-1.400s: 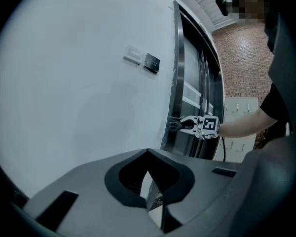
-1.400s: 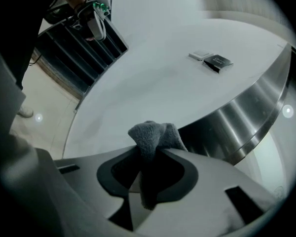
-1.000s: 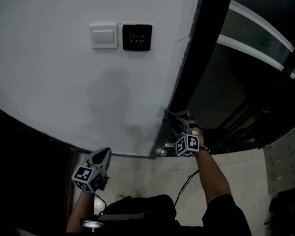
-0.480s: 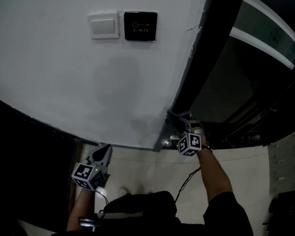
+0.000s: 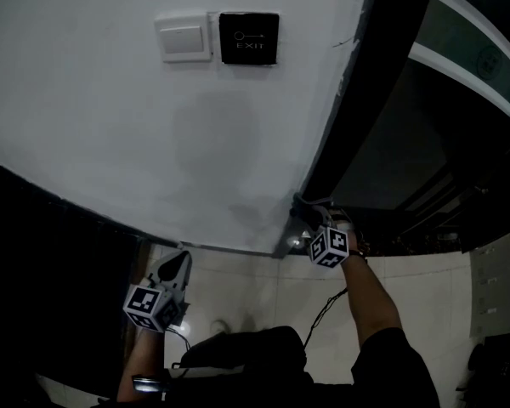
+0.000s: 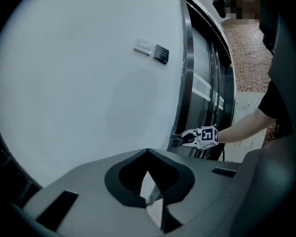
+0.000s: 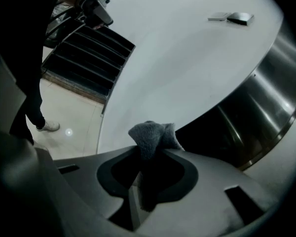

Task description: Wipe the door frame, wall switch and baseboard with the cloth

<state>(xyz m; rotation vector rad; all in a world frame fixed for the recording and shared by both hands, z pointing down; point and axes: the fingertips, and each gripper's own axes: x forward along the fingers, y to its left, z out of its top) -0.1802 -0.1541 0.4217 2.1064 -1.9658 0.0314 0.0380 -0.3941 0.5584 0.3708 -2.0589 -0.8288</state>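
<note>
The right gripper point(image 5: 313, 223) sits just right of centre in the head view, low down, with its jaws clamped on the cloth point(image 7: 153, 136). In the right gripper view, a crumpled grey wad of the cloth bulges out above the jaw tips at the middle of the frame, and a darker tail hangs down between the jaws. The wad lies against the foot of the door frame point(image 5: 370, 83), where the dark frame meets the white wall point(image 5: 110, 134). The pictures do not show whether it actually presses on the frame.

The left gripper point(image 6: 150, 191) is at the lower left of the head view, well apart from the cloth. It points up toward the wall, with its jaws drawn together on nothing. Its own view shows the right gripper and the cloth small at centre right, beside the frame's metal edge.

The wall switch point(image 5: 184, 38) is at the top of the head view, left of centre. It touches a black exit button plate point(image 5: 249, 37) and is far above both grippers. A dark slatted grille point(image 7: 89, 58) fills the upper left of the right gripper view.
</note>
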